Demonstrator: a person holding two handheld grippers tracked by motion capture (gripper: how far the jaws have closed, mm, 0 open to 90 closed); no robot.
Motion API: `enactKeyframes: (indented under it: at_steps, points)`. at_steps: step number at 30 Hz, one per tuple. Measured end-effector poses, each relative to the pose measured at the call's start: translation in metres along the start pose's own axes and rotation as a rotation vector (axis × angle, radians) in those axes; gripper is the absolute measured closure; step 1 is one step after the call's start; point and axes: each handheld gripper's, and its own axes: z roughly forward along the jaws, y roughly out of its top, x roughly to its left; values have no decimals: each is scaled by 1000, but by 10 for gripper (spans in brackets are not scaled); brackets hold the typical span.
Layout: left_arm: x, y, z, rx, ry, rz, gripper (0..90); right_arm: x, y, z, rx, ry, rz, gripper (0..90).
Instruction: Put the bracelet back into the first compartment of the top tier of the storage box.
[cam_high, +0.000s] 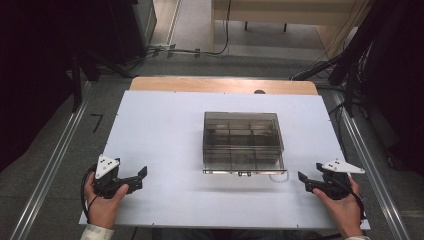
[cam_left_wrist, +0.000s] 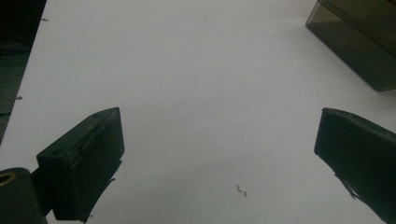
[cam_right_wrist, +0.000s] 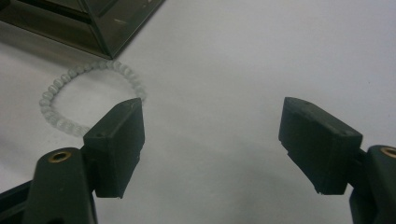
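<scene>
Bearing no readable writing, the smoky compartment box (cam_high: 243, 142) sat mid-table beside a white bead bracelet (cam_right_wrist: 70, 100), while left gripper (cam_left_wrist: 219, 154) and right gripper (cam_right_wrist: 212, 140) gaped empty.

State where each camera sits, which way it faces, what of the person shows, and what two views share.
High view: above the person's side, facing forward and down on the table; both hands and grippers show.
Left gripper view: on the left gripper, facing along its open jaws over the table.
Right gripper view: on the right gripper, jaws open, facing the bracelet.
Shared: the box corner.
</scene>
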Motion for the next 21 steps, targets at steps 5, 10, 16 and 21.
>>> enactKeyframes:
  at_steps: [5, 10, 16, 21]
  points:
    - [0, 0, 0, -1, 0, 0, 17, 0, 0, 1, 3, 0, -2, 213]
    - [0, 0, 0, 0, 1, -1, 17, 5, 3, 4, 2, 15, -16, 231]
    - [0, 0, 0, 0, 0, 0, 17, 10, 6, 8, 4, 20, -33, 259]
    - [0, 0, 0, 0, 0, -1, 17, 13, 7, 10, 8, 31, -39, 290]
